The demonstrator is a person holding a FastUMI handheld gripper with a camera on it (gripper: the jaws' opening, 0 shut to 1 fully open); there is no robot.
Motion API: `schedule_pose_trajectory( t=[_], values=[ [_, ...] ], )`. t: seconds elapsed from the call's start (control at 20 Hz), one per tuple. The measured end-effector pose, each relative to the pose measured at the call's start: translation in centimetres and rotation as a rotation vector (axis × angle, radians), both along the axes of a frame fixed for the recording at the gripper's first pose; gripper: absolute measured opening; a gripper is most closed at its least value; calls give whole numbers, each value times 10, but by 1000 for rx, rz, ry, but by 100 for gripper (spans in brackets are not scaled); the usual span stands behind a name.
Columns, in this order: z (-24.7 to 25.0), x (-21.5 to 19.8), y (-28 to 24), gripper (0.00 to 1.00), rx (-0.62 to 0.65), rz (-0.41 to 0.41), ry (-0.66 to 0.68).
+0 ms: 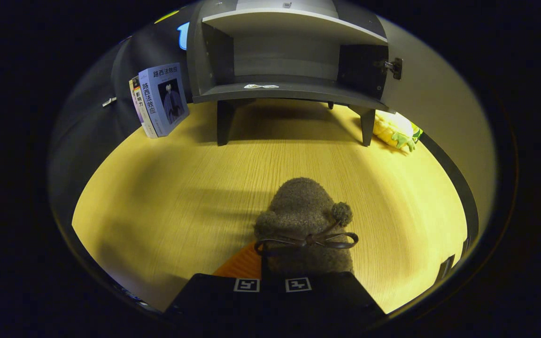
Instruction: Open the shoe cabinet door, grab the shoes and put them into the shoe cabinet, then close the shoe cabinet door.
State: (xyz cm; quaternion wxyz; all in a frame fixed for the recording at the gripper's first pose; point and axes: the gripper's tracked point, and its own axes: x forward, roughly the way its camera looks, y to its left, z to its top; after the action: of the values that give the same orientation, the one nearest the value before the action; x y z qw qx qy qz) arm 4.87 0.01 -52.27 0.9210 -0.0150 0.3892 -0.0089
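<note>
A fuzzy brown shoe (303,206) with a thin bow, a pompom and an orange sole sticks out ahead from between my fingers. My gripper (273,281) is shut on its heel end, the two black fingers (246,293) close together. The shoe points at the shoe cabinet (289,91), which stands on short legs at the far side of the wooden table. The cabinet door (439,108) is swung wide to the right, its hinge showing. The lower shelf holds just a small white sticker, and there is another shelf above it.
Two books (160,101) lean against the cabinet's left side. A yellow and green plush toy (397,131) lies by the cabinet's right leg, under the swung door. Bare wooden tabletop (181,197) stretches between the shoe and the cabinet.
</note>
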Motion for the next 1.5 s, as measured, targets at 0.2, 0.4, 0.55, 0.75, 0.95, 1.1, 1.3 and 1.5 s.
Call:
schedule_pose_trajectory(
  t=[0.2, 0.4, 0.55, 0.75, 0.95, 1.1, 1.3, 1.5],
  values=[
    [38, 6, -4, 5, 4, 18, -39],
    [102, 11, -15, 5, 14, 26, -101],
    [153, 9, -25, 5, 46, 34, -136],
    [206, 8, -33, 5, 34, 79, -171],
    [262, 33, -36, 5, 11, 53, -231],
    [302, 60, -33, 5, 7, 12, -272],
    [343, 99, -29, 5, -10, -41, -328],
    [367, 139, -21, 5, -8, -60, -343]
  ],
)
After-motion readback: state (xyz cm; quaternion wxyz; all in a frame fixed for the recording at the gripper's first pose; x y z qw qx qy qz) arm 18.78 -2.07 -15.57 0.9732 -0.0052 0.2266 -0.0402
